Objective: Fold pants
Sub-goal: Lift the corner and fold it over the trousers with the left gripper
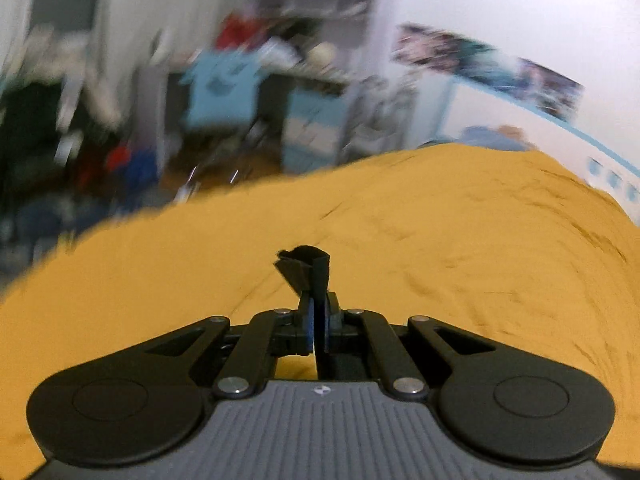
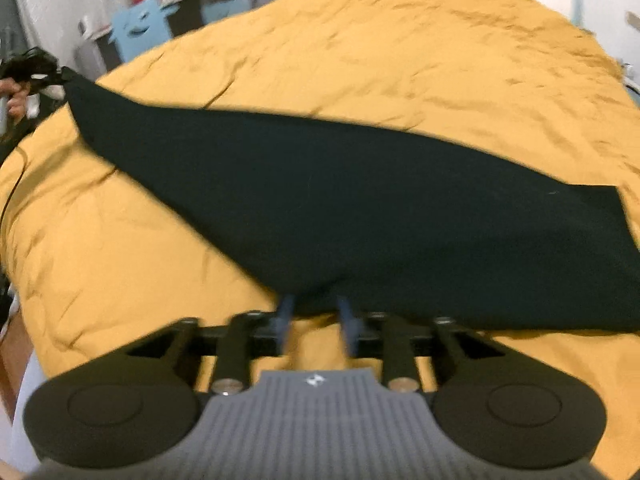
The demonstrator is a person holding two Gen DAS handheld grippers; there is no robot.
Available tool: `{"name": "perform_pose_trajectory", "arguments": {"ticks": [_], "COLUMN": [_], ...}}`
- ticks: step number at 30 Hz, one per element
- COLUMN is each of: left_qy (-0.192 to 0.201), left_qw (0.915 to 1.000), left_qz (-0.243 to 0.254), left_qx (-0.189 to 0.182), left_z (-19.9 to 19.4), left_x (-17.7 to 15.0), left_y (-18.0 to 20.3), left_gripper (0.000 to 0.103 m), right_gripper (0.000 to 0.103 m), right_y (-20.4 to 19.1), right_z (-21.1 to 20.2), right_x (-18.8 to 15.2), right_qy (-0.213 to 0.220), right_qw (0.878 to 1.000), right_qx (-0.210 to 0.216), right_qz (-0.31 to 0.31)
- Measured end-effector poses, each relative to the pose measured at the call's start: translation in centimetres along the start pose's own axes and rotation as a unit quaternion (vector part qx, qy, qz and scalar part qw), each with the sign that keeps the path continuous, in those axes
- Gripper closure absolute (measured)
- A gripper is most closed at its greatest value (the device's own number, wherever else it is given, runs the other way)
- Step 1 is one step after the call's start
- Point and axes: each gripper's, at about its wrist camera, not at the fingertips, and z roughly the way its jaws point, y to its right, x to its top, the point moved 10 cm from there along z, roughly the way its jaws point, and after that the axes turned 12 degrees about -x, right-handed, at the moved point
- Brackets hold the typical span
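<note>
bedroom | mustard bedspread (image 2: 360,60) | cluttered shelves (image 1: 288,8) | wall posters (image 1: 480,64)

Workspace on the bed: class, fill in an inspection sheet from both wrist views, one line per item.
Surface: yellow bedspread, wrinkled.
Job's things: dark pants spread across it, far corner lifted at the left edge.
Clutter: nothing seen on the bedspread.
Grippers: left gripper shut on a bit of dark fabric; right gripper at the pants' near edge, grip hidden.
Cables: dark cable at left bed edge.
Surroundings: blurred cluttered shelves, blue shirt.
</note>
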Motion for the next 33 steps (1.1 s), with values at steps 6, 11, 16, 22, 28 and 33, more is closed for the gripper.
{"name": "perform_pose_trajectory", "arguments": {"ticks": [6, 11, 16, 22, 28, 33], "left_qy": [0.038, 0.052, 0.039, -0.057, -0.100, -0.054], "left_qw": [0.9857, 0.9611, 0.9307, 0.8882, 0.8636, 0.8938], "left_qz": [0.161, 0.264, 0.347, 0.416, 0.453, 0.405], "left_qx": [-0.029, -0.062, -0.109, -0.187, -0.198, -0.186], "left_z": [-3.7, -5.1, -4.9, -3.5, -2.8, -3.4], "left_x": [0.4, -2.2, -8.2, -21.7, -28.0, -23.9], "left_y": [14.3, 25.6, 35.1, 41.3, 41.4, 41.6], "left_gripper": [0.099, 0.099, 0.099, 0.099, 0.099, 0.099], "right_gripper": [0.074, 0.073, 0.073, 0.073, 0.073, 0.073], "right_y": [4.9, 8.0, 10.5, 12.6, 13.6, 13.6], "right_z": [-2.2, -4.0, -5.1, -5.5, -5.2, -5.0], "right_x": [-0.1, -1.0, -1.9, -3.0, -3.8, -3.5], "right_qy": [0.016, 0.033, 0.042, 0.045, 0.039, 0.044], "right_qw": [0.998, 0.994, 0.989, 0.985, 0.983, 0.982], "right_qx": [-0.004, -0.001, 0.000, 0.001, 0.004, 0.012], "right_qz": [0.068, 0.106, 0.139, 0.168, 0.181, 0.185]}}
